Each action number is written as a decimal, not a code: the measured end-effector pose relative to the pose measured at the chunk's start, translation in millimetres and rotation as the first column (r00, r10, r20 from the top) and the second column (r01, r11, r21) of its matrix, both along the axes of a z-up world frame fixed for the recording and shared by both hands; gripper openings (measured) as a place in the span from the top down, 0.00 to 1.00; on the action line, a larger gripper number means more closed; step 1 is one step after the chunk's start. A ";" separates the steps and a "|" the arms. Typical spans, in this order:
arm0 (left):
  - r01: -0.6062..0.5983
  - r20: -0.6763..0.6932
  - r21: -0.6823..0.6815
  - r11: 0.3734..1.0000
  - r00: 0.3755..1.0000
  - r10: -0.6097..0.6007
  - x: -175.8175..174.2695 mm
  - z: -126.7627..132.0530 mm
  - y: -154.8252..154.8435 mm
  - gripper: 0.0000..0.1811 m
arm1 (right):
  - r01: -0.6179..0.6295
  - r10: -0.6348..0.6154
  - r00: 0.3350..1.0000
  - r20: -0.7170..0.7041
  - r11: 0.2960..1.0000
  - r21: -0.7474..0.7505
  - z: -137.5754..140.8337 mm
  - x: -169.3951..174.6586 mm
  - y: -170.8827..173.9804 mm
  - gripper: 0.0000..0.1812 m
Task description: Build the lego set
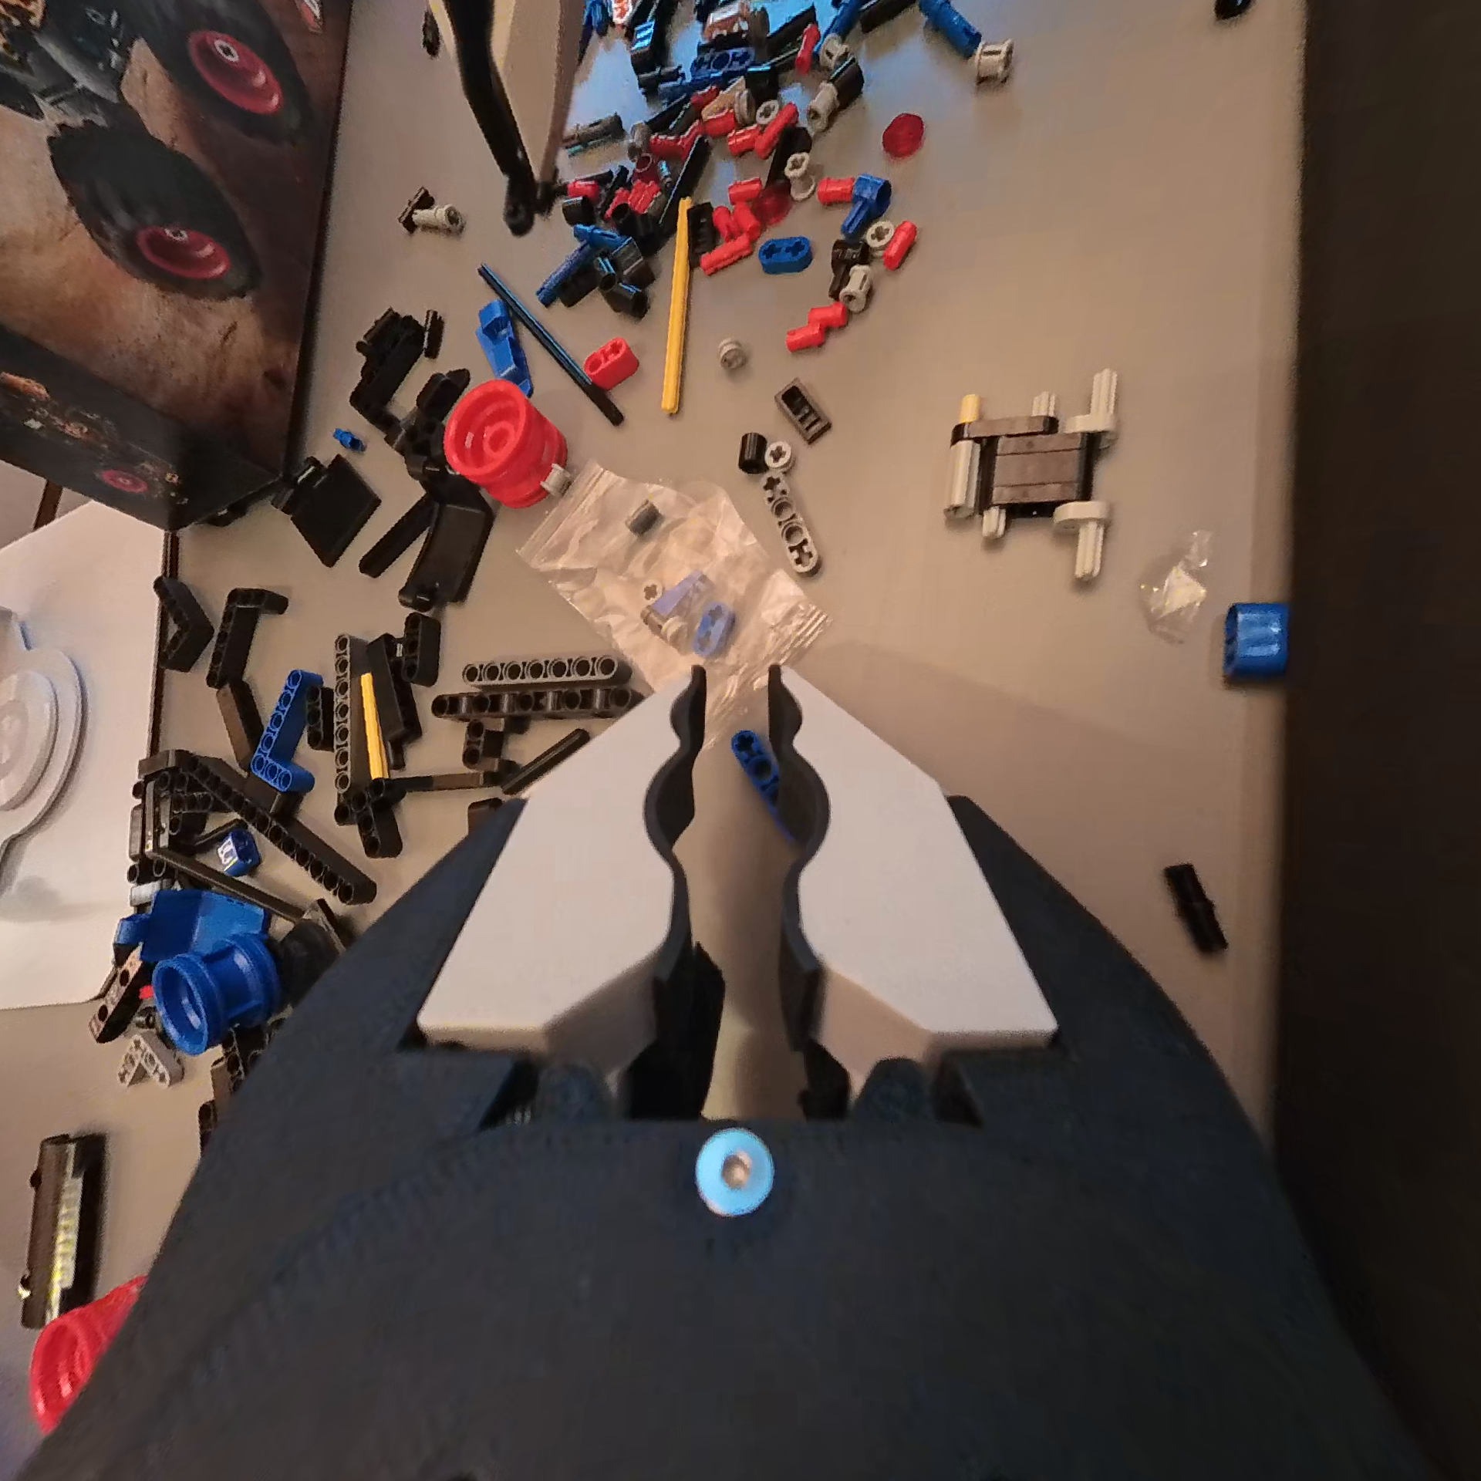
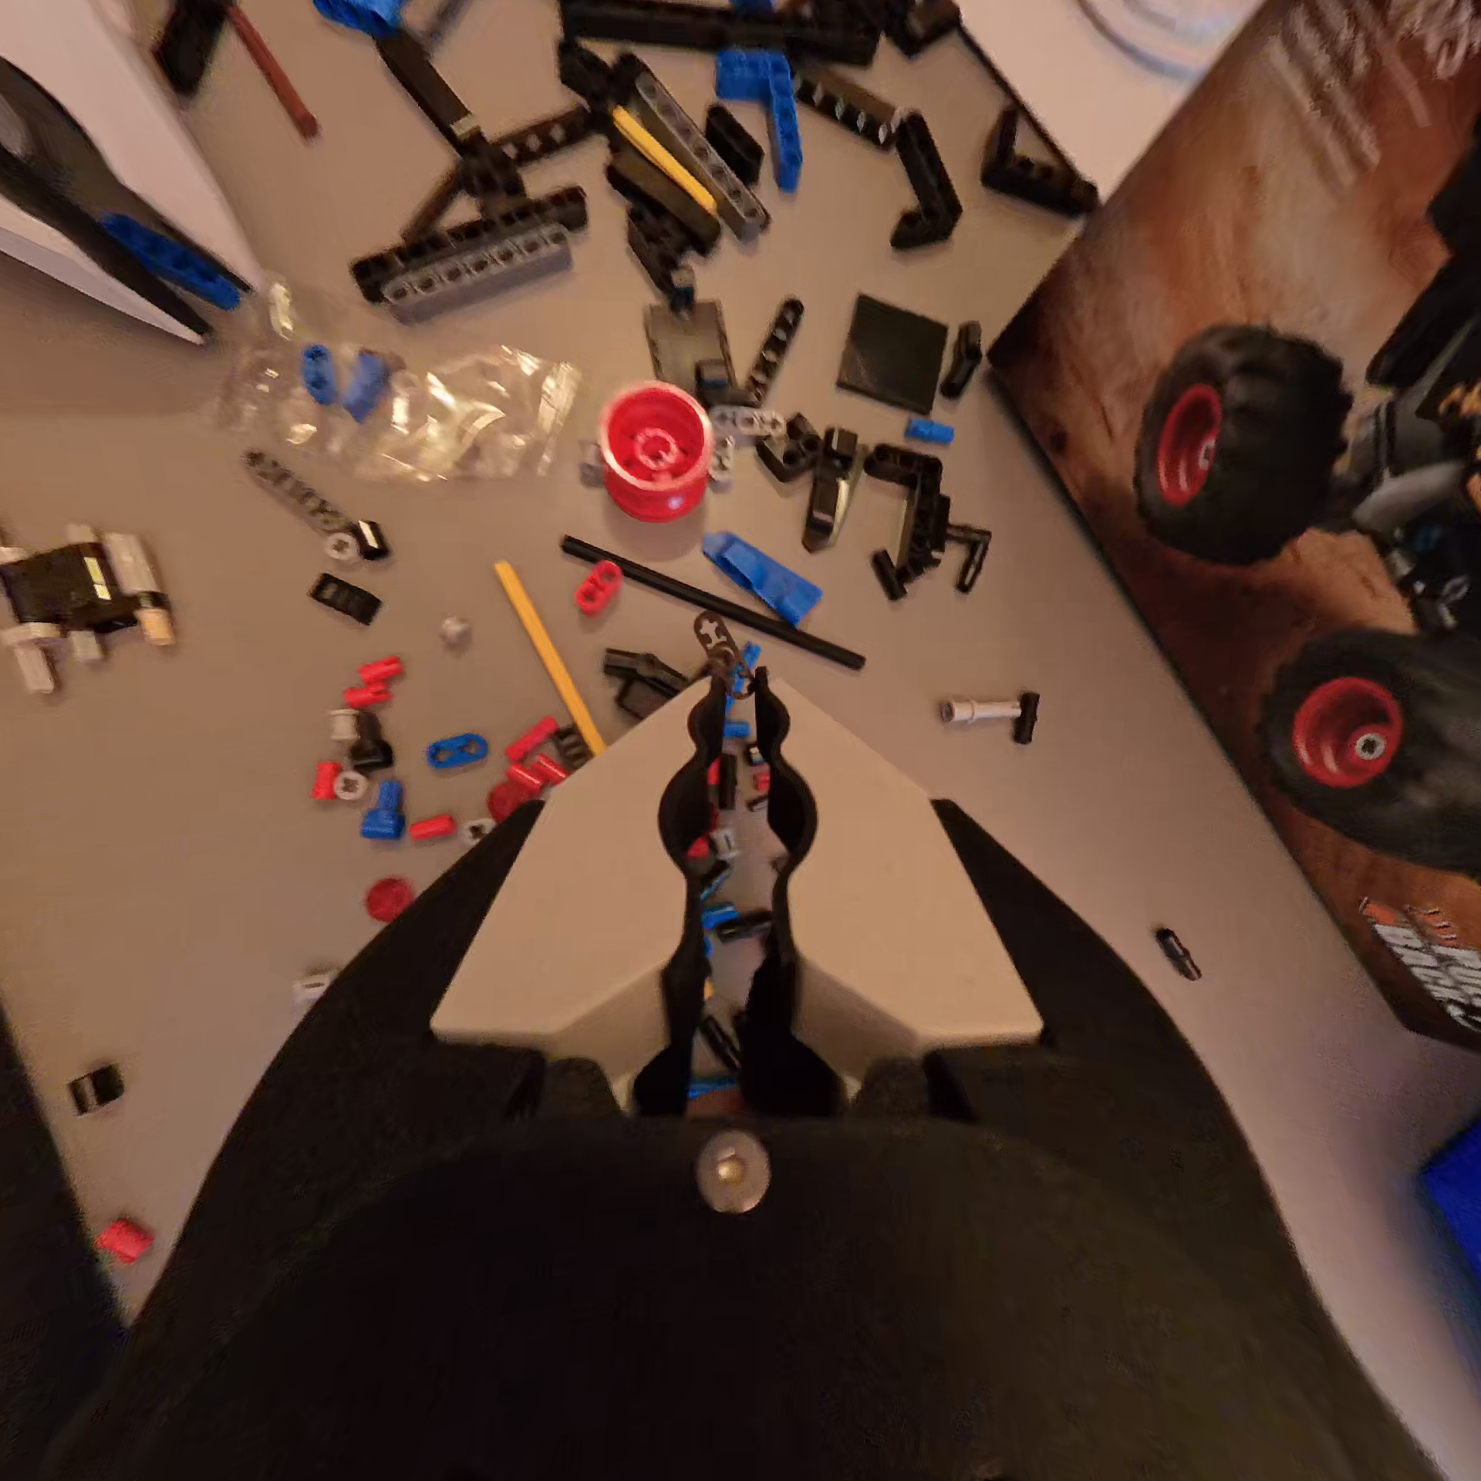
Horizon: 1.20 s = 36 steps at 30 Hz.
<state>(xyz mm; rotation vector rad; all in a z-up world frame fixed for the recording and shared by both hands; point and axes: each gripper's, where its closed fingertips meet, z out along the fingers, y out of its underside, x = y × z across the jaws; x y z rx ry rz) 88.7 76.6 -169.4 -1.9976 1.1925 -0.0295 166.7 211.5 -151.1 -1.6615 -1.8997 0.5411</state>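
The left gripper (image 1: 733, 681) grips a short blue beam (image 1: 757, 769) between its 2 narrowly parted fingers, above a clear plastic bag (image 1: 681, 561) on the grey table (image 1: 1042, 280). The right gripper (image 2: 736, 681) pinches a thin dark liftarm (image 2: 721, 645) at its nearly closed tips, near a red wheel hub (image 2: 653, 461), with loose pieces scattered about.

Red wheel hub (image 2: 655, 462), yellow axle (image 1: 678, 308), grey table (image 1: 1042, 264).
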 end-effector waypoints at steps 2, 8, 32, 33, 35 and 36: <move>-0.003 0.006 0.013 1.000 1.000 0.003 0.9 2.5 1.5 0.92 | -0.026 0.027 0.999 -0.021 0.999 0.020 9.2 -3.6 -10.2 0.97; -0.020 0.049 0.046 0.999 0.999 0.017 1.9 12.9 5.3 0.92 | -0.153 0.157 0.987 -0.046 0.986 0.071 29.7 -21.7 -57.2 0.97; 0.001 0.316 0.074 0.997 0.949 -0.025 20.7 51.1 2.2 0.84 | -0.382 0.369 0.924 0.098 0.880 0.283 22.6 -55.2 -128.7 0.97; 0.006 0.332 0.073 0.997 0.943 -0.030 22.6 53.3 1.4 0.84 | -0.378 0.365 0.925 0.102 0.877 0.295 21.8 -54.3 -127.8 0.97; 0.012 0.325 0.072 0.997 0.945 -0.035 24.2 52.6 1.2 0.84 | -0.377 0.364 0.926 0.101 0.875 0.302 21.3 -52.8 -128.9 0.97; 0.017 0.314 0.066 0.998 0.949 -0.037 25.3 50.2 0.7 0.84 | -0.379 0.366 0.925 0.098 0.875 0.302 21.6 -52.3 -130.0 0.97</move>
